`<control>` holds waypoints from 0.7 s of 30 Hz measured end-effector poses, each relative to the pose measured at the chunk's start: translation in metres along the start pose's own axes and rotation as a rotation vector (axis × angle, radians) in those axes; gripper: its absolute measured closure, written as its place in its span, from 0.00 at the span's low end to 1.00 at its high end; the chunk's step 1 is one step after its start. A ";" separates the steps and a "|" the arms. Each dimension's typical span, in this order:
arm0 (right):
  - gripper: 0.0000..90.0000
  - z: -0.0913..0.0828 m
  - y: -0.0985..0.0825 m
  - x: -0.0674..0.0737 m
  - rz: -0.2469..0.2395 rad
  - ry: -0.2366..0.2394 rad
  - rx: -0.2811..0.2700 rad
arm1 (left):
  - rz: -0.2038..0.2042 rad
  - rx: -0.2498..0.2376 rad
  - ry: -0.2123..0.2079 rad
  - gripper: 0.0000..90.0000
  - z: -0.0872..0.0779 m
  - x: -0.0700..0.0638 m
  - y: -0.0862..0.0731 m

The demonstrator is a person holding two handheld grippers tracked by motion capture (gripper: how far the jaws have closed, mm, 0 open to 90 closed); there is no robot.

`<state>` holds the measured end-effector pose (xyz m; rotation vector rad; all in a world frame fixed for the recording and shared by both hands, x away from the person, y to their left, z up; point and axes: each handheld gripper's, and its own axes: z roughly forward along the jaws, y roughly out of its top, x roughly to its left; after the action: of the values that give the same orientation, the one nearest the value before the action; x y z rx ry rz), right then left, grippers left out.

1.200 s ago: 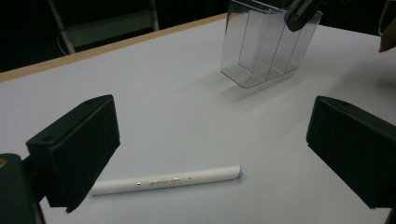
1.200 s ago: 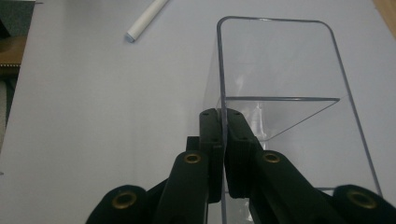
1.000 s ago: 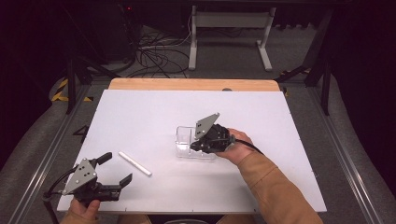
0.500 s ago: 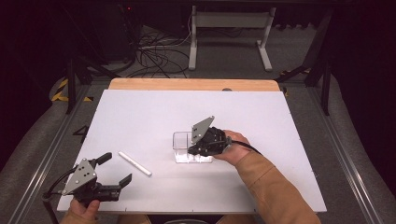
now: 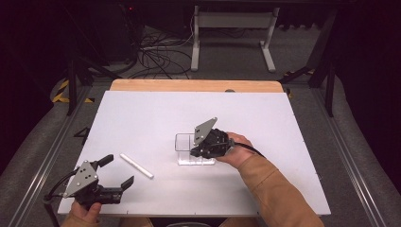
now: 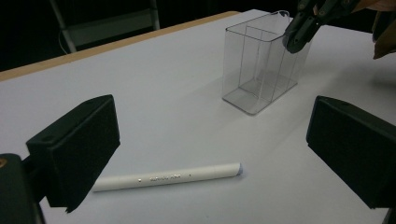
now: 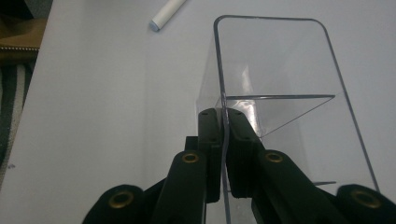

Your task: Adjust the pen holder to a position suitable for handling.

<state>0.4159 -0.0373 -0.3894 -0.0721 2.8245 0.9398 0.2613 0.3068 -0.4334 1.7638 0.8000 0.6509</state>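
On the white tabletop [image 5: 283, 142], the right claw [image 7: 223, 140] pinches a clear divided box's [image 5: 189, 149] wall, steadying it upright; the left claw [image 5: 113, 171] gapes beside a white pen [image 6: 168, 177], seemingly next to grasp

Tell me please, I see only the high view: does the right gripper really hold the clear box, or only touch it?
Observer: It holds it. In the right gripper view the right gripper is shut on one wall of the clear box, one jaw inside and one outside.
Operator: Is the box one open space inside?
Observer: No. A clear divider crosses it and makes compartments, and those that show are empty.
Operator: And the left gripper, is it near the white tube?
Observer: The left gripper is open, and the white tube lies flat on the table between its jaws, not touched.
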 end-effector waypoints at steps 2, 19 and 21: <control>0.95 0.000 0.000 0.001 0.002 -0.002 -0.001 | 0.002 0.000 -0.002 0.04 0.000 0.000 0.000; 0.83 -0.001 0.000 0.004 0.029 -0.023 -0.032 | -0.003 -0.002 -0.009 0.04 0.004 0.001 0.001; 0.78 -0.006 0.001 0.006 0.038 -0.030 -0.052 | -0.003 -0.002 -0.008 0.04 0.004 0.001 0.001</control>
<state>0.4095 -0.0404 -0.3850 -0.0114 2.7837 1.0143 0.2654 0.3051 -0.4332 1.7624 0.7959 0.6422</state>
